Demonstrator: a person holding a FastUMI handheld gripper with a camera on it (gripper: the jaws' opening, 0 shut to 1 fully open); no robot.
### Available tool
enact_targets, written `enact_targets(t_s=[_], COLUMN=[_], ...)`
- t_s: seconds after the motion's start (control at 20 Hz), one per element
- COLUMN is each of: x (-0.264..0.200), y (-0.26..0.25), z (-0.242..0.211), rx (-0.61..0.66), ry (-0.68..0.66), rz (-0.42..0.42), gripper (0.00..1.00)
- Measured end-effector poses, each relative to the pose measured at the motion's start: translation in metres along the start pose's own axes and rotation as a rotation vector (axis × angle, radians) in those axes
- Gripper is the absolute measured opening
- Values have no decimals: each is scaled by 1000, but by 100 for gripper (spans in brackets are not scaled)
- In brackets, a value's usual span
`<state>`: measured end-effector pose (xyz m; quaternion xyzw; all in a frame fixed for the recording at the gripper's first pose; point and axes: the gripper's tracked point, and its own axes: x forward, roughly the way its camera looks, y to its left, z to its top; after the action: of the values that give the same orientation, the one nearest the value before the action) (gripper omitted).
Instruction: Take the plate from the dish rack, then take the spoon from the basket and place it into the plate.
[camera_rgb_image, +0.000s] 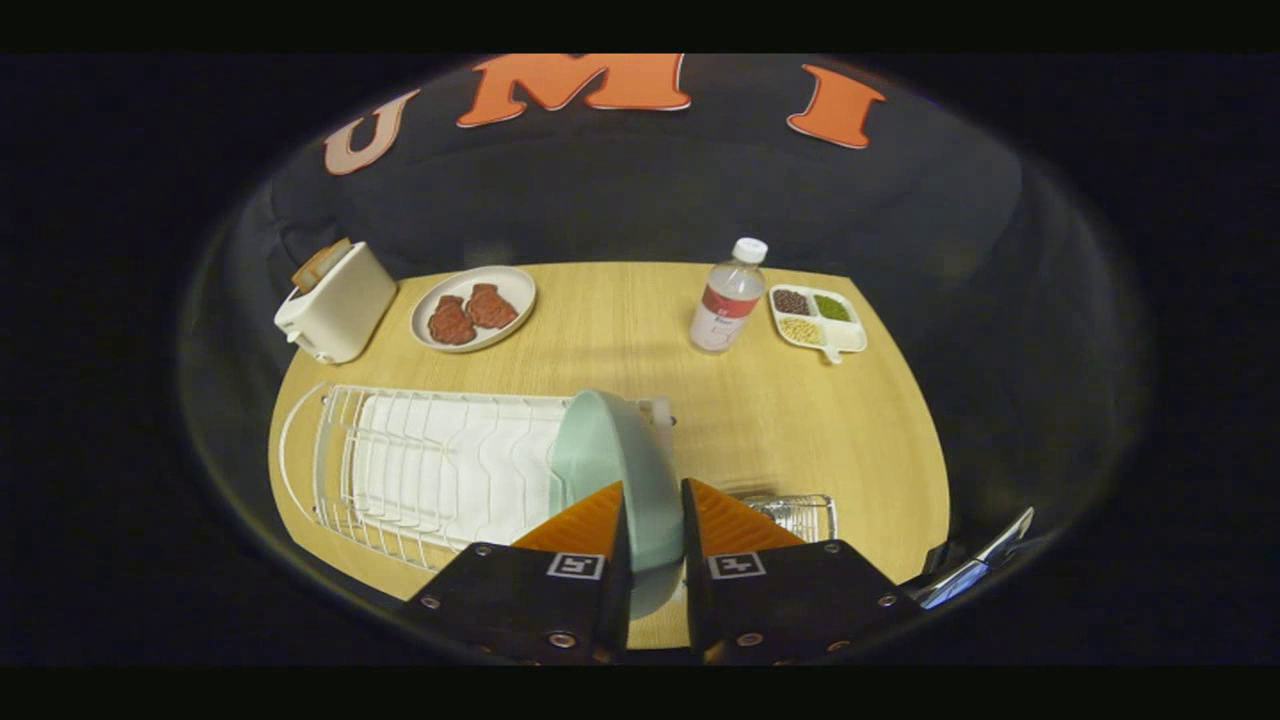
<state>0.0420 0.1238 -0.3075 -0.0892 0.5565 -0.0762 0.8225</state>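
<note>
**Plate gripped on edge at the rack's right end**

At the far left a toaster (335, 300) is seen, with a plate of red patties (473, 308) beside it. Nearer, the white dish rack (420, 465) is laid along the wooden table (800, 420). The pale green plate (615, 460) stands on edge at the rack's right end, and its rim is clamped between the narrowed fingers of the gripper (655, 510). The plate is judged rigid, smooth, possibly slippery and breakable; a firm rim hold is advised. The wire basket (795, 515) is found just right of the fingers; its spoon cannot be made out.
</note>
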Motion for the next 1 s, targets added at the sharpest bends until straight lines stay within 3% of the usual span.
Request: enact_targets(t_s=[0.15, 0.35, 0.65, 1.0], x=[-11, -27, -51, -83], y=[2, -10, -16, -27], z=[-1, 11, -4, -58], rx=[-12, -83, 2, 157], ry=[-18, -110, -127, -104], rz=[-35, -144, -140, 22], gripper=[23, 21, 18, 18])
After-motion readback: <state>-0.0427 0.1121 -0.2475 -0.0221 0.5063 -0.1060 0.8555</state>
